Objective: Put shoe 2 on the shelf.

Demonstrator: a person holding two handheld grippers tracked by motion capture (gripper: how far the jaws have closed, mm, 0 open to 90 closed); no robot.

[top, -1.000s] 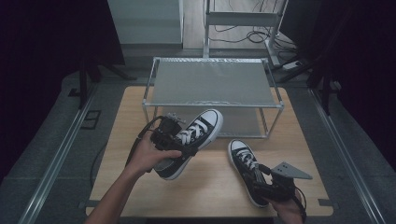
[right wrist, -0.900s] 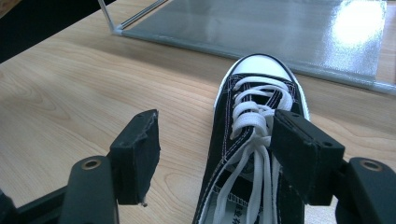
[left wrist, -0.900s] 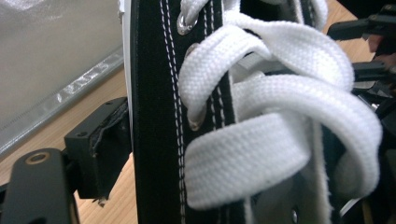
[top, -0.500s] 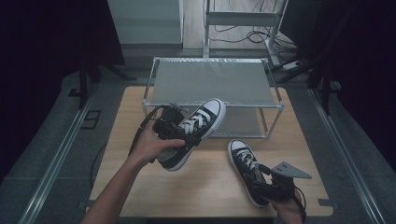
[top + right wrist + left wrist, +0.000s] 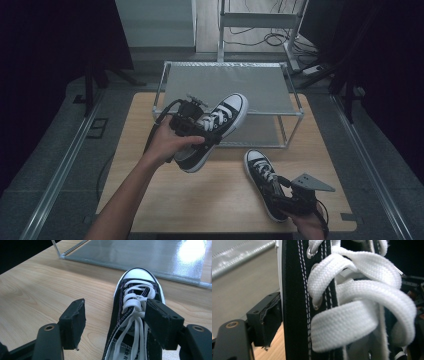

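Observation:
A black sneaker with white laces and toe cap [image 5: 222, 122] hangs tilted in the air above the table's left half, toe toward the rack. My left gripper [image 5: 192, 127] is shut on its laced side. In the left gripper view one pad [image 5: 265, 320] presses against the black canvas [image 5: 295, 302] beside the eyelets; the other jaw is hidden by the shoe. A second matching sneaker [image 5: 261, 172] lies flat on the table at the front right. My right gripper [image 5: 285, 202] stands open at its heel end. Its jaws [image 5: 115, 315] straddle the shoe's [image 5: 136, 295] side without touching it.
A two-tier metal rack [image 5: 225, 87] with grey mesh shelves stands at the back of the wooden table [image 5: 150, 200]. Its lower shelf [image 5: 150, 255] lies just beyond the second shoe's toe. Dark floor and rails surround the table.
My left hand has lifted the held sneaker higher and carried it toward the rack, so its toe now overlaps the upper shelf's front edge. The right gripper and its shoe have stayed put.

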